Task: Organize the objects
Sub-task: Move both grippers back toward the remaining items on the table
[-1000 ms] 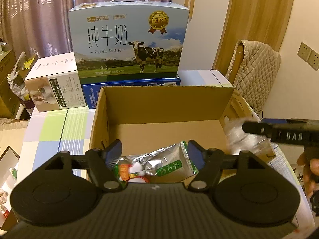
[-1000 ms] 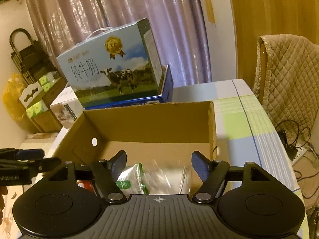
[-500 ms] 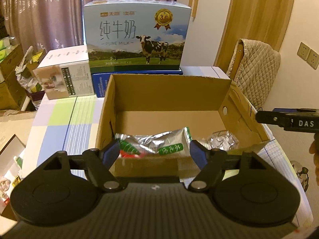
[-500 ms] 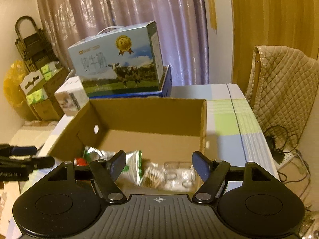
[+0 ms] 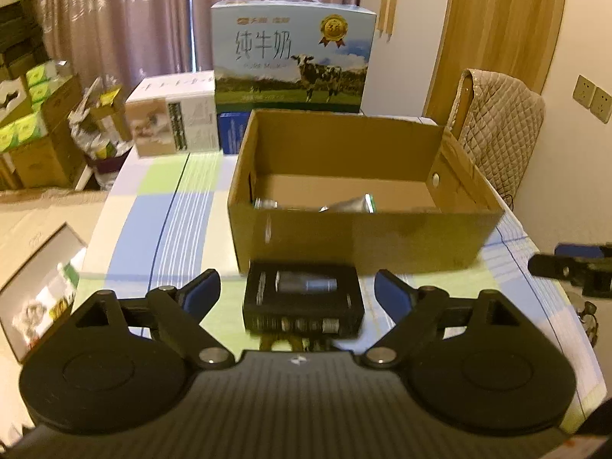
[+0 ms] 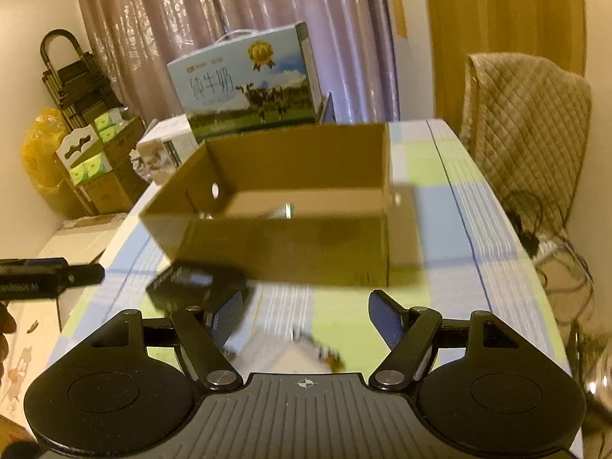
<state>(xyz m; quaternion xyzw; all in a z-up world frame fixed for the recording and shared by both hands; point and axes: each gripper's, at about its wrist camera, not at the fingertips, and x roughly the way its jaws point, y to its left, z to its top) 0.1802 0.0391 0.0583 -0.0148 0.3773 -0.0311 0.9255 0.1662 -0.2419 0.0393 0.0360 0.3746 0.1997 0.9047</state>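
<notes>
The cardboard box [image 5: 363,241] sits open on the checked tablecloth [image 5: 164,229], with silver foil packets [image 5: 348,203] lying on its floor against the near wall. Just in front of it, on the cloth, lies a black case [image 5: 302,302] with a clear window in its lid. The left gripper [image 5: 296,292] hangs over that case with its blue-padded fingers [image 5: 201,292] wide apart; its jaws have just been opening, and the case lies in line between them without either pad touching it. The right gripper [image 6: 306,317] is off to the right of the case, its fingers [image 6: 386,321] also apart and holding nothing; below them a blurred pale packet [image 6: 302,348] lies on the cloth, too smeared to make out. In the right wrist view the case [image 6: 195,283] lies just beyond the left finger of that gripper, near the box's front left corner. Behind the box stands a milk carton [image 5: 292,51] printed with a cow, set on a blue box, and a white box [image 5: 172,118] beside it. A quilted chair [image 5: 497,126] stands at the right of the table.
</notes>
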